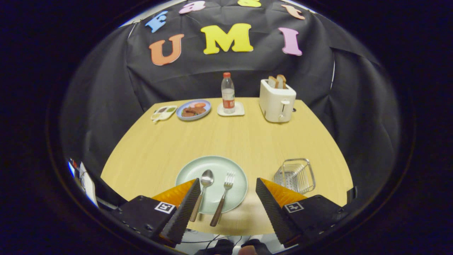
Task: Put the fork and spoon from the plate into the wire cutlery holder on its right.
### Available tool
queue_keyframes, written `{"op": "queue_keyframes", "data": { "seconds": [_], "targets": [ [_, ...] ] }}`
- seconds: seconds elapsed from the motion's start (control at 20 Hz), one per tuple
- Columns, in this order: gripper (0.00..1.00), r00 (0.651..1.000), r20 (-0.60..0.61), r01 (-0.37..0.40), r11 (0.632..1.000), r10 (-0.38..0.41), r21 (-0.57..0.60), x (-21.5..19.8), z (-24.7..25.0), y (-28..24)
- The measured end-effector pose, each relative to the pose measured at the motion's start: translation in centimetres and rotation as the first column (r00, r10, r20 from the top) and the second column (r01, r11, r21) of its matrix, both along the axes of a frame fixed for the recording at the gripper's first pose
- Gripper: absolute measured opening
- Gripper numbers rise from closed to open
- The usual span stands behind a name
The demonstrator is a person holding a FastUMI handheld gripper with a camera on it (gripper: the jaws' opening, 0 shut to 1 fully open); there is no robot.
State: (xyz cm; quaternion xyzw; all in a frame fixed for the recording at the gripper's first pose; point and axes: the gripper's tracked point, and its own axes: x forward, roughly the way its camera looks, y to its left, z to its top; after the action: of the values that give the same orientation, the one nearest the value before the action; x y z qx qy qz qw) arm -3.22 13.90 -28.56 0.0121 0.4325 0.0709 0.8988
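Gripper view: I find the gripper (226, 198) with its fingers spread wide and holding nothing, poised above the near edge of the table (247, 138). Between and just ahead of the fingers lies the plate (212, 166), pale green and round. On it rest the spoon (202, 194) and the fork (223, 198), side by side and apart, heads pointing away from me, wooden handles running back over the near rim of the plate toward the fingers. The spoon's handle sits just beside my left finger; the fork's handle lies nearer the middle of the gap. The wire holder (295, 175) stands on the table to the right of the plate, apart from it, just beyond my right finger, open at the top and apparently empty. At the far side of the table I note a toaster (277, 101) with bread in its slots, a bottle (228, 92) on a coaster, a plate of food (194, 109) and a small tray (163, 113); none bears on this job. My judgement: neither piece has been moved, so the step in hand is the first pickup. The fork looks the easier start. I would centre on its handle where that overhangs the rim, lower squarely, and close across the handle's width without nudging the spoon.
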Motion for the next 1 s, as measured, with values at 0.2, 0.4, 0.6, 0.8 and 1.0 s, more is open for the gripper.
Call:
{"op": "queue_keyframes", "data": {
  "seconds": [0.2, 0.4, 0.6, 0.8, 1.0],
  "targets": [
    [0.87, 0.991, -0.136, -0.008, 0.999, 0.003, -0.037, -1.9, -5.3, 1.2],
    [0.81, 0.980, -0.198, -0.035, 0.996, 0.019, -0.081, -1.9, -8.1, 2.0],
    [0.62, 0.964, -0.267, -0.030, 0.993, -0.002, -0.118, -1.8, -10.4, 2.0],
    [0.40, 0.949, -0.313, -0.015, 0.991, -0.027, -0.130, -1.7, -11.7, 2.0],
    [0.15, 0.933, -0.355, 0.006, 0.988, -0.061, -0.155, -1.6, -12.2, 1.6]
  ]
}}
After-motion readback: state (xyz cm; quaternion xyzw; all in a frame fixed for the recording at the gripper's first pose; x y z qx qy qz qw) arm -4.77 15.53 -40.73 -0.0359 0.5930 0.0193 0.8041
